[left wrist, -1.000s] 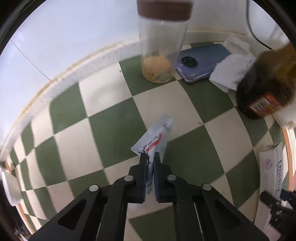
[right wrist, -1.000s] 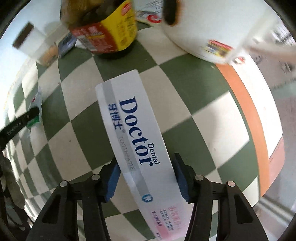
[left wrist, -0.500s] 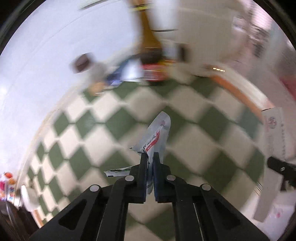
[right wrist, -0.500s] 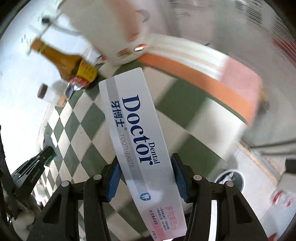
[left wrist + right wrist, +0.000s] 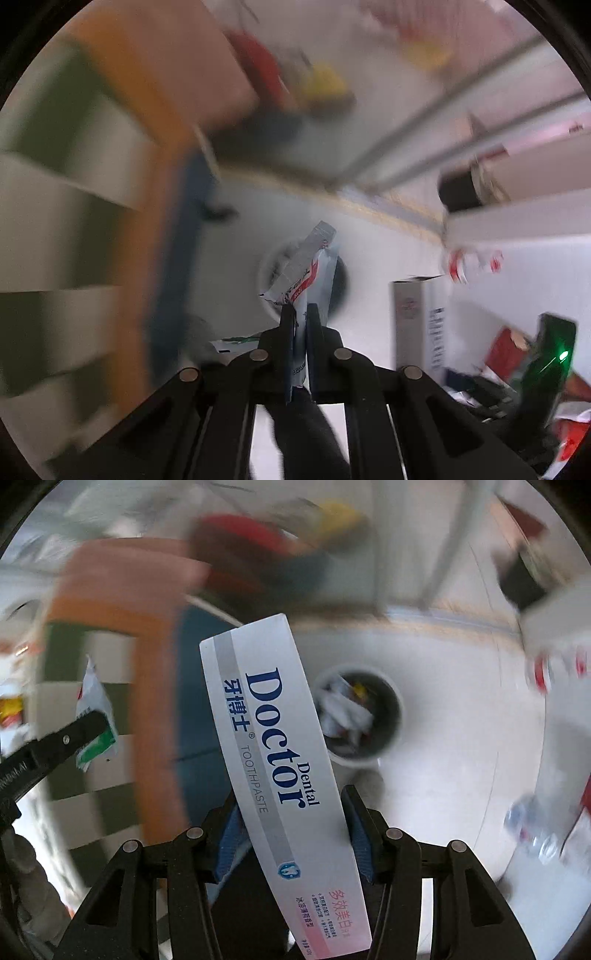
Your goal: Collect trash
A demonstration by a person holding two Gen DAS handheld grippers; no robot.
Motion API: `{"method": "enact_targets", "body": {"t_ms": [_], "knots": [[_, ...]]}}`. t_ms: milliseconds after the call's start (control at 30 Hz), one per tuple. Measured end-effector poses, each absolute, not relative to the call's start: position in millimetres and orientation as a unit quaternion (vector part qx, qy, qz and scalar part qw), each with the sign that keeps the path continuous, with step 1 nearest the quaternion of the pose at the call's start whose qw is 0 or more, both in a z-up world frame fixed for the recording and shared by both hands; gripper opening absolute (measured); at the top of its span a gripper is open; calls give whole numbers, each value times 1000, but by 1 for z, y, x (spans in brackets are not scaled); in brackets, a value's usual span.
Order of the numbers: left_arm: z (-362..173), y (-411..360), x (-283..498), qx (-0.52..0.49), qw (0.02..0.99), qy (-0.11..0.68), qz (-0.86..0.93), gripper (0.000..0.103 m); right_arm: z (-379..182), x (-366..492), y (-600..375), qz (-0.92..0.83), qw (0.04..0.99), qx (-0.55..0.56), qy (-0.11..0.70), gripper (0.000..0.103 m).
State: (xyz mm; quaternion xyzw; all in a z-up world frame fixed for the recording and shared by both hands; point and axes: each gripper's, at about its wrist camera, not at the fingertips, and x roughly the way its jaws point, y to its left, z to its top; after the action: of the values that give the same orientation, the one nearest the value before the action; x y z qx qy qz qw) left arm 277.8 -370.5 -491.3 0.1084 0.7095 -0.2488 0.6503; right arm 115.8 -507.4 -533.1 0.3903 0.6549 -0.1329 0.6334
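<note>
Off the tabletop [image 5: 110, 657] and over the floor, both hands are carrying trash toward the bin [image 5: 364, 716]: right gripper [image 5: 295, 834] clamping the box [image 5: 273, 760], left gripper [image 5: 300, 332] pinching the wrapper [image 5: 310, 269]; next, jaws releasing above it.

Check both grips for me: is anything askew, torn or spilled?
Nothing spilled. The toothpaste box sits slanted across the right gripper, not square to its fingers. The wrapper in the left gripper is crumpled and ragged.
</note>
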Motion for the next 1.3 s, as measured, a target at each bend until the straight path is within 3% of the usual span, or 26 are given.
{"method": "enact_targets", "body": {"t_ms": [167, 267, 333, 400, 467, 633, 700, 900, 1300], "knots": [[-645, -420, 272, 116, 581, 768, -242, 11, -671, 93, -536, -155, 582, 456, 655, 54], [-731, -442, 272, 175, 564, 772, -235, 15, -748, 95, -549, -156, 566, 471, 659, 54], [-762, -449, 269, 200, 564, 766, -233, 31, -797, 100, -556, -155, 554, 474, 666, 54], [-790, -456, 271, 212, 569, 758, -237, 67, -830, 104, -558, -153, 544, 478, 673, 54], [-802, -456, 271, 215, 572, 756, -235, 86, -855, 114, -556, -146, 539, 474, 681, 54], [-799, -438, 270, 225, 585, 748, -217, 98, -887, 129, -556, -147, 519, 477, 694, 56], [-793, -432, 270, 231, 594, 740, -214, 98, -882, 132, -559, -151, 514, 477, 697, 82], [-743, -413, 272, 276, 656, 677, -185, 98, -841, 127, -564, -176, 558, 427, 690, 103], [-560, -372, 225, 235, 720, 629, -179, 98, -634, 76, -539, -222, 664, 312, 642, 103]]}}
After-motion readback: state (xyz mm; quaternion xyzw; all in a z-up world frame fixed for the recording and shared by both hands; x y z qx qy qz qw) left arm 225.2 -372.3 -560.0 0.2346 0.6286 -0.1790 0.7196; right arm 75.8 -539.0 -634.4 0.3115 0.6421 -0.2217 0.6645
